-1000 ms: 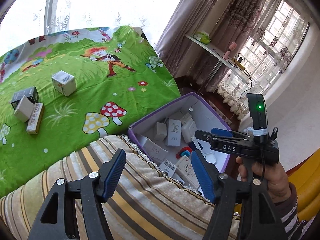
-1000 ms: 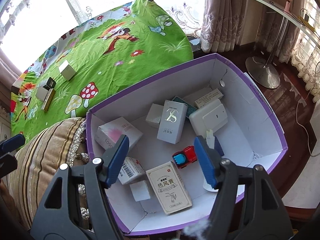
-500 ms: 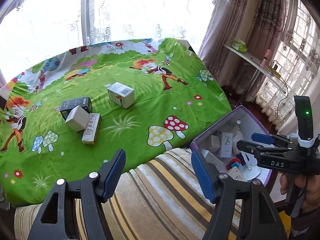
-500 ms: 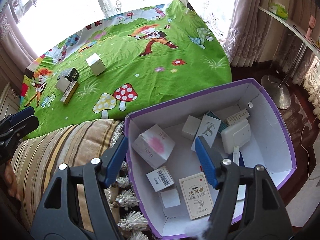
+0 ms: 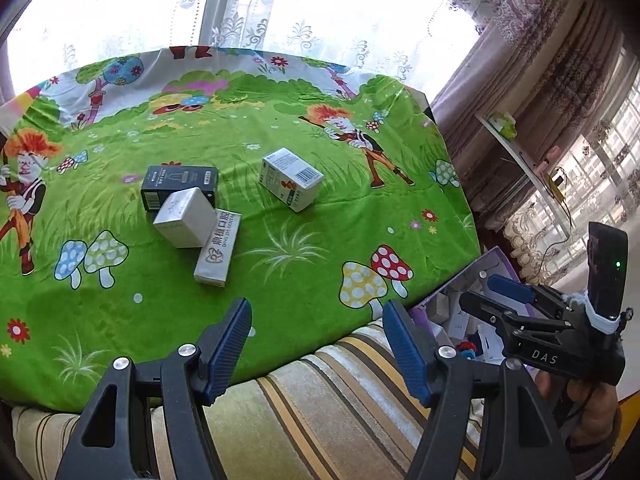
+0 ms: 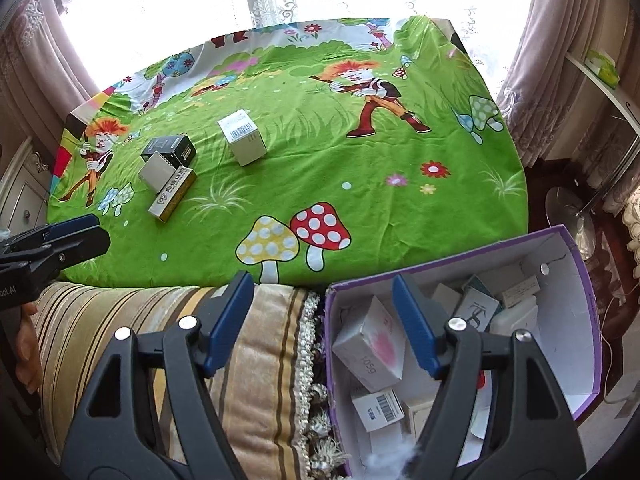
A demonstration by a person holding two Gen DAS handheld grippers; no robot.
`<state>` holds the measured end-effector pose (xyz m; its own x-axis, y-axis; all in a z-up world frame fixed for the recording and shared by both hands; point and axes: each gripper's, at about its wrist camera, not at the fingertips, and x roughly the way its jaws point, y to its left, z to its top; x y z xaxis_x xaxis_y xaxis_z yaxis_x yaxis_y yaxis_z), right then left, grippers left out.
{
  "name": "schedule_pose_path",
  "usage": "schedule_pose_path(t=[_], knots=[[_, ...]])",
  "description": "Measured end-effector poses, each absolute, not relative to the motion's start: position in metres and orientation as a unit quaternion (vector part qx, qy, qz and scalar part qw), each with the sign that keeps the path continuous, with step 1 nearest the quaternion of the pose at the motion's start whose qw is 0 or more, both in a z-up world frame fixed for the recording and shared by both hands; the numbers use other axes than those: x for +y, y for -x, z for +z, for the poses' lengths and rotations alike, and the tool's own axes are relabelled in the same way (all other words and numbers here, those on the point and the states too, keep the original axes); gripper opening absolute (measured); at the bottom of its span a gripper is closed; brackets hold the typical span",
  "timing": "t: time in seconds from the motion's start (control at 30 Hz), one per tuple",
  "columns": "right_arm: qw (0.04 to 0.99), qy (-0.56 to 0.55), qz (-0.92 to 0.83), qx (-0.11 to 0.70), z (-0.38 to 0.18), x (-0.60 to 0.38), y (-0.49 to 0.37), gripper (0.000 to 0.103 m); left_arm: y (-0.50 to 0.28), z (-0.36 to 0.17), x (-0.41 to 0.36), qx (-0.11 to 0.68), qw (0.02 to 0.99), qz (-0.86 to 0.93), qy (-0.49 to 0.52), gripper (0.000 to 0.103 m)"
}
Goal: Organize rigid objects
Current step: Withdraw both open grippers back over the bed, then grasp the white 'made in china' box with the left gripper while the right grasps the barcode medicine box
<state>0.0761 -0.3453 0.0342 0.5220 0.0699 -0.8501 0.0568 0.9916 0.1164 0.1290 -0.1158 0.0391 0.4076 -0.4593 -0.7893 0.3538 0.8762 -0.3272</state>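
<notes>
Several small boxes lie on the green cartoon cloth (image 5: 280, 248): a white barcode box (image 5: 291, 179), a black box (image 5: 180, 183), a silver box (image 5: 184, 217) and a long toothpaste box (image 5: 218, 247). They also show in the right wrist view: the white barcode box (image 6: 242, 142), the black box (image 6: 170, 149), the long box (image 6: 173, 195). A purple-rimmed cardboard box (image 6: 580, 276) at the right holds several packages. My left gripper (image 5: 317, 332) is open and empty over the striped cushion. My right gripper (image 6: 323, 316) is open and empty, over the purple box's left rim.
A striped cushion (image 6: 256, 344) with a tasselled edge lies between the cloth and the purple box. Curtains and bright windows stand behind the table. A white shelf (image 5: 516, 148) and a floor-lamp base (image 6: 568, 208) are at the right.
Both grippers have pulled back and swung left, away from the purple box toward the cloth. The loose boxes on the cloth are now nearer the centre of both views. Both stay open.
</notes>
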Motion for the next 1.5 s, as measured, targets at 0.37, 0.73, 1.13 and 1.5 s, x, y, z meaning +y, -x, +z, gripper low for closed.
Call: schedule_pose_path(t=[0.37, 0.73, 1.13, 1.5], knots=[[0.872, -0.052, 0.037, 0.485, 0.028, -0.305, -0.139, 0.075, -0.203, 0.020, -0.043, 0.501, 0.825, -0.183, 0.187, 0.069], [0.869, -0.021, 0.052, 0.492, 0.012, -0.280, -0.199, 0.075, -0.250, -0.020, -0.037, 0.527, 0.803, -0.186, 0.207, 0.069], [0.863, 0.024, 0.074, 0.499, -0.016, -0.249, -0.261, 0.075, -0.264, -0.046, -0.044, 0.533, 0.802, -0.200, 0.180, 0.069], [0.850, 0.034, 0.059, 0.522, -0.045, -0.248, -0.278, 0.049, -0.268, -0.061, -0.052, 0.531, 0.796, -0.228, 0.180, 0.044]])
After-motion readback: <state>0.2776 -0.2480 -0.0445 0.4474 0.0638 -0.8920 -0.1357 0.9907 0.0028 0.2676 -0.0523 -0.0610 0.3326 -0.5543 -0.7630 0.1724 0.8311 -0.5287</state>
